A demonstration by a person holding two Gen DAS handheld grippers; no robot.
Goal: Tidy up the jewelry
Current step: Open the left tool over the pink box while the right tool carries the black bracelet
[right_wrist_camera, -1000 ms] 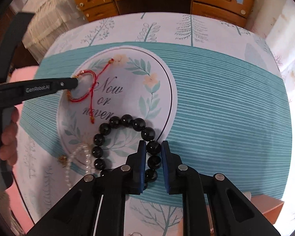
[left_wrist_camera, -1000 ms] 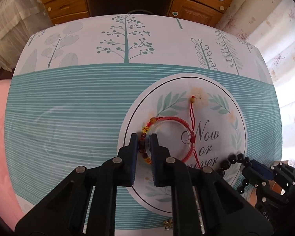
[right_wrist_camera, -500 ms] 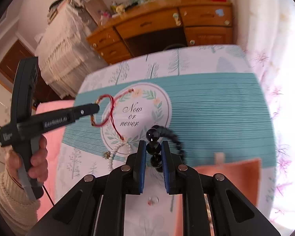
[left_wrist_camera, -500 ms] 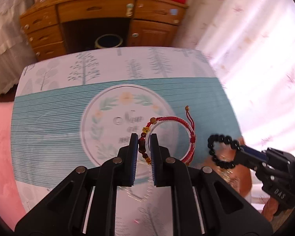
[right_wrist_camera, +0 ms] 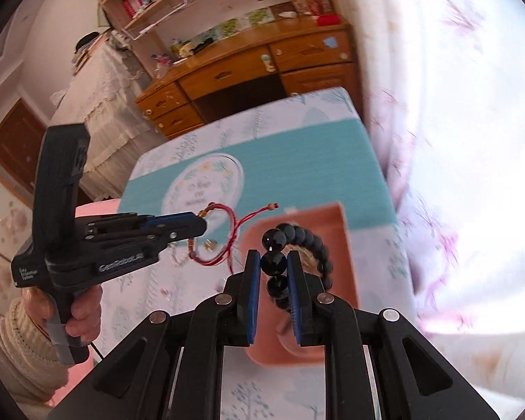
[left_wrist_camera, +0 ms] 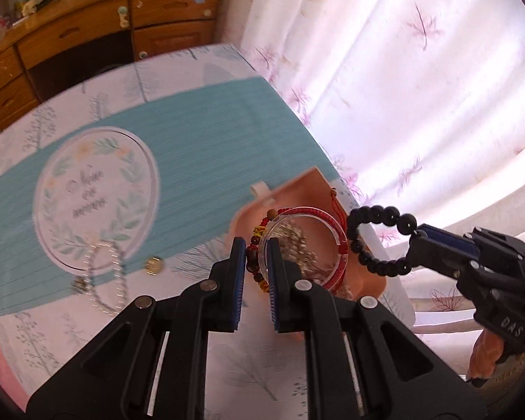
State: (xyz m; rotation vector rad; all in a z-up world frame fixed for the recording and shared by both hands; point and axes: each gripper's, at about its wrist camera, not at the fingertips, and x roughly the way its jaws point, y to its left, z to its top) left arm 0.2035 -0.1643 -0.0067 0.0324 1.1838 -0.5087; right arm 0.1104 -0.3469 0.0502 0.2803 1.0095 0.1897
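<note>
While blur softens the tablecloth (left_wrist_camera: 199, 161) print, two bracelets read clearly, both lifted over a pink tray (left_wrist_camera: 297, 196) at the table's 4 o'clock corner. Red bracelet (left_wrist_camera: 311, 241): woven cord ring with amber and dark beads, tails trailing toward 12 o'clock; its beaded side is pinched in the nearly closed left gripper (left_wrist_camera: 253, 262), partly hidden by the pads. Black bracelet (right_wrist_camera: 297, 241): glossy round beads, loop arching toward 1 o'clock, one bead clamped in the narrow right gripper (right_wrist_camera: 273, 266). Tray contents indistinct. Pearl strand (left_wrist_camera: 105, 276) and a small gold piece (left_wrist_camera: 154, 265) lie on the cloth at 9 o'clock.
</note>
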